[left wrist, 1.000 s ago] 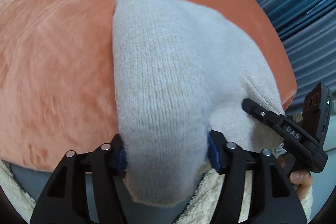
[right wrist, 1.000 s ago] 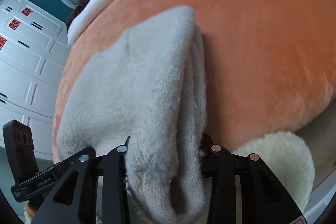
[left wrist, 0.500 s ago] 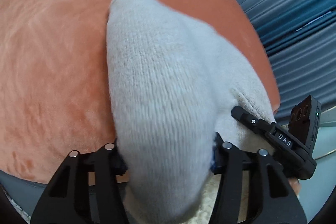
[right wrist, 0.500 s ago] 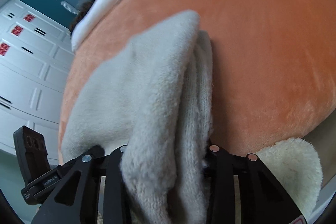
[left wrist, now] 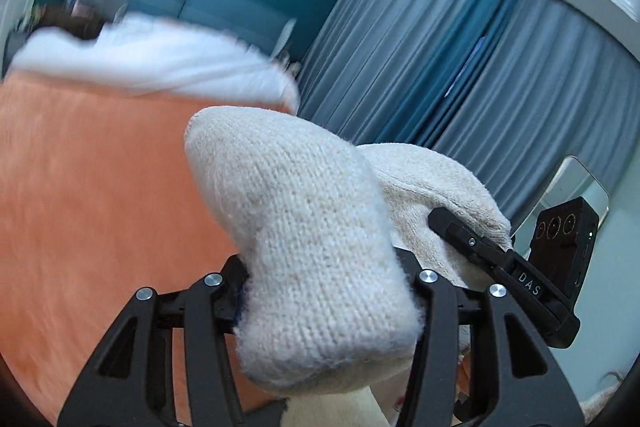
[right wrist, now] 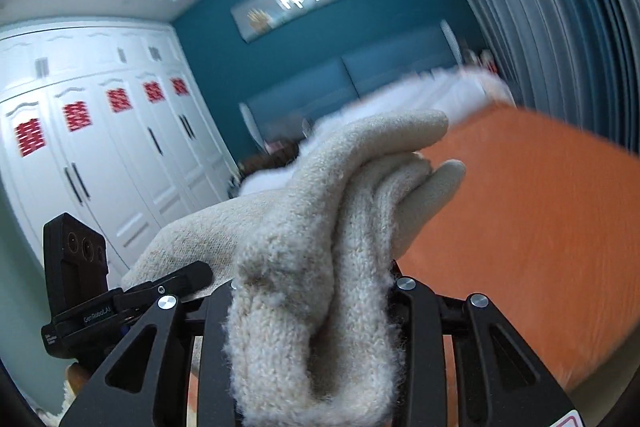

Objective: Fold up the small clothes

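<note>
The cream knitted garment [left wrist: 304, 251] is held in the air above the orange blanket [left wrist: 92, 211], bunched between both tools. The left gripper [left wrist: 326, 301] is clamped on one end. The right gripper [right wrist: 310, 311] is clamped on the other, folded end [right wrist: 320, 267]. Grey curtains [left wrist: 460, 67] hang behind.

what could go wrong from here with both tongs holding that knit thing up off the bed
1. The left tongs and right tongs each pinch a thick bunch of the cream knit garment; a layer could slip out and undo the fold.
2. It hangs above the orange blanket, so lowering it unevenly may crease it.
</note>
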Action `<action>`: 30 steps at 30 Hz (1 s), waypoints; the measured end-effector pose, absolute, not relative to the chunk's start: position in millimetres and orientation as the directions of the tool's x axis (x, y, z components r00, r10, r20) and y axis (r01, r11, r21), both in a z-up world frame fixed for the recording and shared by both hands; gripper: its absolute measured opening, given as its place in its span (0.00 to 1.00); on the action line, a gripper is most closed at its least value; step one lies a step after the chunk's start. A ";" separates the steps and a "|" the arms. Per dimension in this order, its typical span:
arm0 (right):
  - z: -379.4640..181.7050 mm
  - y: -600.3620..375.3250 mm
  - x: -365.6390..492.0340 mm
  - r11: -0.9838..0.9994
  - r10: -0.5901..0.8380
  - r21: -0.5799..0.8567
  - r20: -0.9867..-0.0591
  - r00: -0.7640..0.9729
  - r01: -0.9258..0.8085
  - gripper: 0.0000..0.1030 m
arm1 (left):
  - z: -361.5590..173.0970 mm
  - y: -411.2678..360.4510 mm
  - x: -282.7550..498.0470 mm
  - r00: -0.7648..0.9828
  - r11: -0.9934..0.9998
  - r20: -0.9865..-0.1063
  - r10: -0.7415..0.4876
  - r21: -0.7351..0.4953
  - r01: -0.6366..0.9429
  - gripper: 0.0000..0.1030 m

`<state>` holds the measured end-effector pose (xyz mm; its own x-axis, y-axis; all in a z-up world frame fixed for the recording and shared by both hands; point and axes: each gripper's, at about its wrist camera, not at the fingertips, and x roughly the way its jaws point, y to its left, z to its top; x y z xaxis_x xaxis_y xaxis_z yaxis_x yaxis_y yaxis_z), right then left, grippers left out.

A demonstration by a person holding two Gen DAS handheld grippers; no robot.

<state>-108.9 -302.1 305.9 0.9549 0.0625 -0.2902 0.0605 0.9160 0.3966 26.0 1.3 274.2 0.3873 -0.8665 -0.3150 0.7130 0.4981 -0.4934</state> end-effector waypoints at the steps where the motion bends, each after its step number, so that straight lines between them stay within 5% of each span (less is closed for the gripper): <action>1: 319.3 -296.7 -112.2 0.922 0.070 0.386 -0.248 0.966 0.033 0.32 | 288.1 9.1 22.3 0.404 0.492 -0.280 -0.871 -0.474 0.731 0.48; 6: 360.2 -263.1 -100.3 0.933 0.140 0.347 -0.100 0.985 -0.097 0.34 | 340.5 56.8 12.7 0.481 0.489 -0.120 -0.869 -0.362 0.794 0.52; 9: 346.2 -249.6 -70.5 0.913 0.195 0.383 -0.108 0.975 -0.141 0.37 | 334.3 58.2 32.5 0.531 0.541 -0.129 -0.838 -0.324 0.776 0.56; 11: 316.4 -239.7 -47.8 0.899 0.224 0.417 -0.170 0.960 -0.136 0.42 | 303.2 72.4 52.8 0.567 0.598 -0.197 -0.800 -0.342 0.725 0.63; 14: 211.6 -228.5 4.6 0.904 0.210 0.427 -0.433 0.876 -0.006 0.64 | 217.2 95.2 89.0 0.596 0.692 -0.352 -0.721 -0.410 0.595 0.82; 18: 59.1 -215.4 11.8 0.933 0.046 0.259 -0.775 0.630 0.251 0.53 | 63.8 135.6 107.3 0.522 0.856 -0.678 -0.517 -0.413 0.311 0.80; 24: 13.4 -233.2 -20.3 0.899 0.123 0.336 -0.808 0.576 0.280 0.59 | 14.7 193.9 81.9 0.503 0.786 -0.639 -0.581 -0.601 0.145 0.89; 30: 35.7 -245.8 27.5 0.831 0.208 0.477 -0.744 0.635 0.287 0.77 | 24.0 171.4 142.8 0.539 0.809 -0.634 -0.554 -0.563 0.169 0.94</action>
